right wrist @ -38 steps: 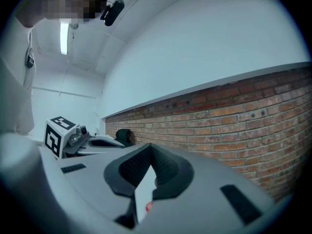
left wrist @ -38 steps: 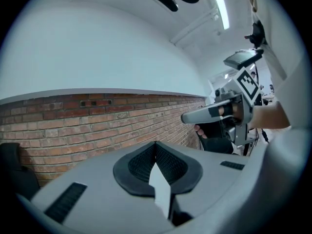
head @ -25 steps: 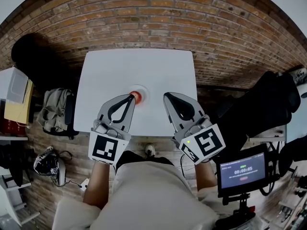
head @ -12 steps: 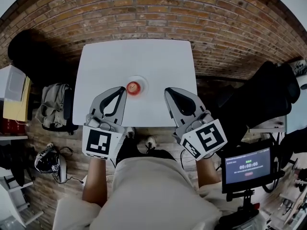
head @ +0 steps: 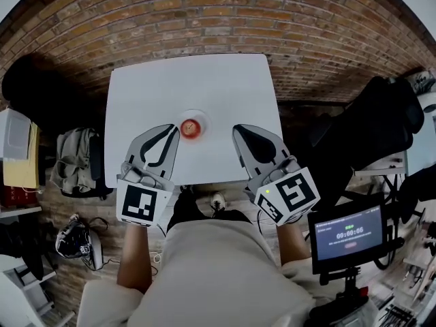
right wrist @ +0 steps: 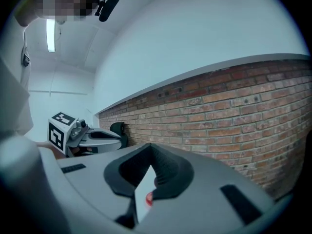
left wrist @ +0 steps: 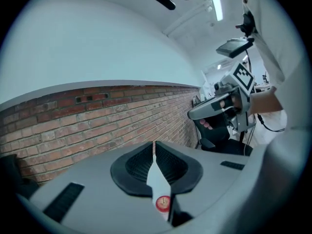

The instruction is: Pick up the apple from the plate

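Note:
A red apple (head: pixel 190 127) sits on a small white plate (head: pixel 199 117) near the front middle of the white table (head: pixel 191 80). My left gripper (head: pixel 174 129) is shut and empty, its tip just left of the apple and apart from it. My right gripper (head: pixel 238 131) also looks shut and empty, a little to the apple's right. In the left gripper view the apple (left wrist: pixel 163 204) shows below the closed tips of the left gripper (left wrist: pixel 154 143). In the right gripper view the apple (right wrist: pixel 148 198) is half hidden behind the right gripper (right wrist: pixel 150 146).
A brick wall (head: pixel 204 19) stands behind the table. A black chair (head: pixel 371 142) is at the right, with a small screen (head: pixel 345 238) on a stand nearer me. At the left are a grey bag (head: pixel 73 161) and gear on the floor (head: pixel 78 242).
My left gripper has drawn back to the left off the apple, which now shows whole on its plate. The right gripper has hardly moved.

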`<state>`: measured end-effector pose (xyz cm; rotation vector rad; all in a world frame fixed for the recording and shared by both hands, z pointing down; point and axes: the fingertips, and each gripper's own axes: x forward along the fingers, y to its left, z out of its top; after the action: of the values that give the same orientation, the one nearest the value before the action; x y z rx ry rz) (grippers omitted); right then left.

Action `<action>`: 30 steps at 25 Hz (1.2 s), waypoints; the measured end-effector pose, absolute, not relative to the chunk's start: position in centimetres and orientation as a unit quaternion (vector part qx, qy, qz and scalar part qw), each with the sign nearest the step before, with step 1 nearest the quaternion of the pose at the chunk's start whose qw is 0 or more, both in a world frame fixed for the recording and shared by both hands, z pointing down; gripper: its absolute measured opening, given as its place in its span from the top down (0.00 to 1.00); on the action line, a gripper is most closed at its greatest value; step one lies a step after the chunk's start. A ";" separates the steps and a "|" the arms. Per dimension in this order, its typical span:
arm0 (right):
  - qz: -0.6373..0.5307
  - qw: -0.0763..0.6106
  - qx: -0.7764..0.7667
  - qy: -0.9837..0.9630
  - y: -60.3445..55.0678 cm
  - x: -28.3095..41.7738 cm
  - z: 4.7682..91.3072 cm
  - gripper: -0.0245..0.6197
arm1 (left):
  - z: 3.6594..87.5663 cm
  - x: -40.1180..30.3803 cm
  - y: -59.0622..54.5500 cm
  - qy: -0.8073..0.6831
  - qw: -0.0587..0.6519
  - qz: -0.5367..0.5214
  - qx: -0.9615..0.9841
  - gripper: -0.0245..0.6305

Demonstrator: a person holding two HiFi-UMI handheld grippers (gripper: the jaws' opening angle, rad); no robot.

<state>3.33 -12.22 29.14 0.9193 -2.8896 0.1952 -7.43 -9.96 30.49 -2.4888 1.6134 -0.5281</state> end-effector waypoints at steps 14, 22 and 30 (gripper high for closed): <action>0.083 0.063 0.352 -0.930 -13.8 1.3 30.7 0.96 | 34.0 -8.4 -13.1 0.452 0.077 -0.234 -0.858 0.88; 0.093 0.078 0.362 -0.924 -15.0 1.5 31.9 0.96 | 37.0 -7.7 -14.5 0.423 0.066 -0.272 -0.862 0.82; 0.104 0.089 0.368 -0.920 -16.2 0.9 33.1 0.96 | 40.2 -7.6 -15.7 0.385 0.035 -0.302 -0.871 0.71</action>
<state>0.92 -16.17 33.06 1.0956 -2.7354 0.3083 -7.59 -15.70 40.21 -2.6770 1.1829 -0.9291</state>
